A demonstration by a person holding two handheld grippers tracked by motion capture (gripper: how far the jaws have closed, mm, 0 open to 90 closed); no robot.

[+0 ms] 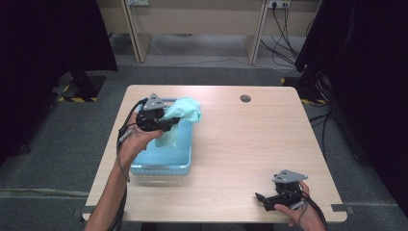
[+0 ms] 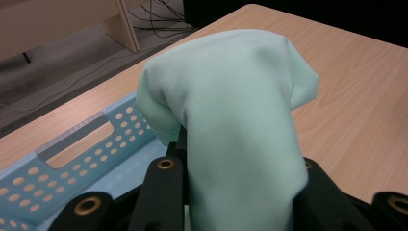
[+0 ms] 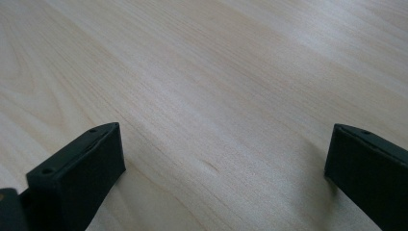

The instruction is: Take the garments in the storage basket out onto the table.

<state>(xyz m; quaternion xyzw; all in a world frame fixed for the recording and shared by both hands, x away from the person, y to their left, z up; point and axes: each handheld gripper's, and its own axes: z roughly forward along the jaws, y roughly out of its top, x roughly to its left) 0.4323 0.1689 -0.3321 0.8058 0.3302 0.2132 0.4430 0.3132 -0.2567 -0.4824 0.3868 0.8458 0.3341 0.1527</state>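
A shallow, light blue perforated plastic basket [image 1: 161, 161] is seen on the left half of a pale wooden table [image 1: 240, 144] in the high view. Its visible floor looks bare. A soft mint-green cloth [image 1: 180, 118] is held above the basket's far end, gripped by the left gripper [image 1: 161, 122], whose black jaws are closed tightly on the fabric. In the left gripper view the cloth [image 2: 231, 125] is draped over the jaws and hides their tips, and the basket's slotted handle wall [image 2: 72, 144] is seen just below. The right gripper [image 1: 267, 199] is held low over the table's near right corner, well apart from the basket. In the right gripper view its jaws are spread wide over bare wood [image 3: 216, 86], with nothing between them.
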